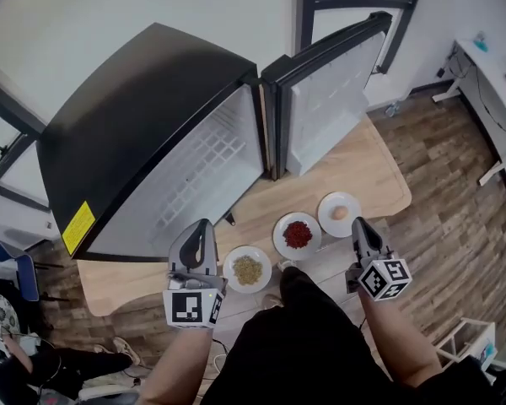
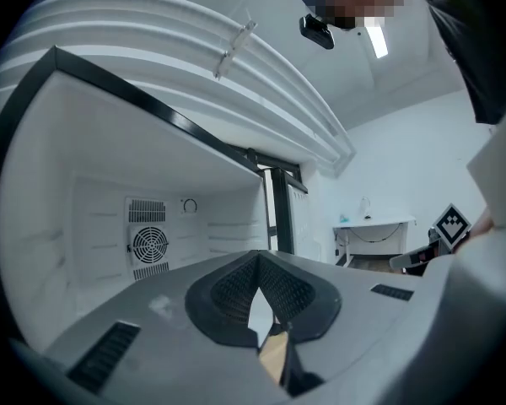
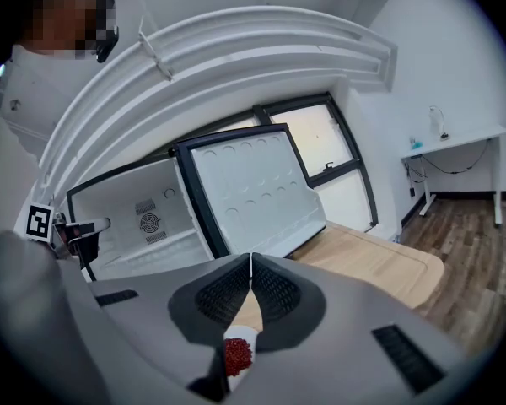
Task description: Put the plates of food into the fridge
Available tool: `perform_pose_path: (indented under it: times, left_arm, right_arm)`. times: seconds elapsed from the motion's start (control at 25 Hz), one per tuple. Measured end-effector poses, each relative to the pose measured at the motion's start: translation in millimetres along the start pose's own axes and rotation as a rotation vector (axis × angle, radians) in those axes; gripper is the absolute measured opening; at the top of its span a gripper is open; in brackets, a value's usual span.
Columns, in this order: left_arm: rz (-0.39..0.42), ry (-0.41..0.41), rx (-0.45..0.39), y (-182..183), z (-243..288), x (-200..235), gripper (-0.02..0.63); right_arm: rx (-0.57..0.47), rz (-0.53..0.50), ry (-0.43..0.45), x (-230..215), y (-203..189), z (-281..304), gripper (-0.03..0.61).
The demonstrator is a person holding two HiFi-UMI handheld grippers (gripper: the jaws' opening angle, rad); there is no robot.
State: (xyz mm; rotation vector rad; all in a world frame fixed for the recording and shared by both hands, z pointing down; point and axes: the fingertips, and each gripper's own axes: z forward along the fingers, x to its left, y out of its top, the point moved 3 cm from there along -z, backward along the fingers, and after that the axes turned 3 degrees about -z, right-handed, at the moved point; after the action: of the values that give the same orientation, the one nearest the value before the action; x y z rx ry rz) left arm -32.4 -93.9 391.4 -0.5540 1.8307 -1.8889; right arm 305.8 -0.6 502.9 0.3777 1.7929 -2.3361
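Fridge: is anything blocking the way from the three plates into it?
Nothing visible does. The fridge door stands wide open. The greenish-food plate, red-food plate and pale-item plate sit on the wooden board right in front of the opening. Inside, the wire shelf looks bare.

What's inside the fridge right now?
In the fridge only a bare wire shelf and a back-wall fan grille show. Its bottom is covered in every view.
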Motion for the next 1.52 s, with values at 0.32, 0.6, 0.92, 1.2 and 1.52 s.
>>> perform_pose_path:
  times: [0.32,0.6,0.92,1.2,1.52]
  left_arm:
    - [0.039,-0.087,0.03,-12.2,42.6,-32.4,0.004]
    - [0.032,-0.121,0.09,-42.6,52.5,-48.3,0.004]
    - [0.058,-0.13,0.13,-58.1,61.9,-47.6,0.004]
    - [0.064,-0.084,0.171,-67.7,64.3,-33.1,0.004]
    - [0.08,-0.077,0.195,-70.3,69.9,-36.5,0.004]
  right_arm:
    - [0.046,0.136,-0.084,-43.1,-48.3,0.8,0.023]
    - [0.073,0.229,-0.184,-76.8,-92.3,-1.2,0.025]
    - [0.079,0.477,-0.247,-110.3,-137.5,6.5,0.172]
    - [0.068,0.726,-0.311,-130.4,-168.1,18.9,0.189]
    - [0.111,0.835,-0.241,-130.2,-183.0,39.9,0.184]
